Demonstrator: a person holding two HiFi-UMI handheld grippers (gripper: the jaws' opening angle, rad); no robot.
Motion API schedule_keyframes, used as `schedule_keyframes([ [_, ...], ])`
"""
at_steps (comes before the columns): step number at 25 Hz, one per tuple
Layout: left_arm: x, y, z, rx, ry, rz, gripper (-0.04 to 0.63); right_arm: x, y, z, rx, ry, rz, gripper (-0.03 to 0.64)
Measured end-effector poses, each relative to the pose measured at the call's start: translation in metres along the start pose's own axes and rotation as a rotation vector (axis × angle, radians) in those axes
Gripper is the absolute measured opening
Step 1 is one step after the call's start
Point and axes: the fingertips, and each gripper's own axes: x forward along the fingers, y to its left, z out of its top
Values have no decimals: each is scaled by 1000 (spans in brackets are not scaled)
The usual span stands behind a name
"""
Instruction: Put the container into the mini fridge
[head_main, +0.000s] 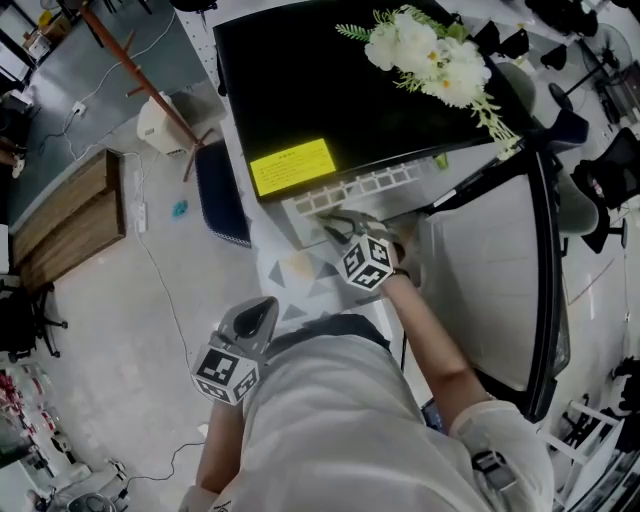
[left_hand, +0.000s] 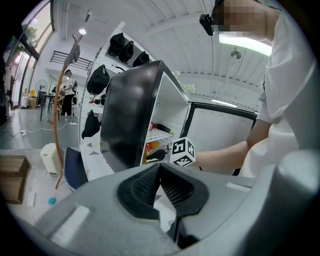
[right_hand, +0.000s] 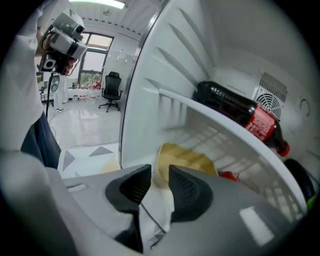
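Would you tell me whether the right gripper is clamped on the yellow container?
No: the right gripper has its jaws apart, and the yellow container sits beyond them inside the mini fridge.

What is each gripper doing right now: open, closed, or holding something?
Left gripper: closed, holding nothing.
Right gripper: open, holding nothing; the yellow container lies just beyond its jaws.

White flower bouquet (head_main: 430, 55) up top, green sprigs trailing right. Dark cola bottle (right_hand: 240, 112), red label, lying on its side. On floor: wooden crate (head_main: 65, 215) at left, white canister (head_main: 160, 122) beside coat stand (head_main: 140, 77), navy pad (head_main: 220, 195) near. Black office chair (right_hand: 114, 85) far back.
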Motion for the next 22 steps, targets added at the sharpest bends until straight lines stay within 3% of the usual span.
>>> schedule_keyframes([
  [9, 29, -13, 11, 23, -2, -100, 9, -63, -11, 4, 225, -86, -79, 76],
  [22, 72, -40, 30, 66, -15, -257, 9, -158, -14, 8, 438, -181, -192, 9],
])
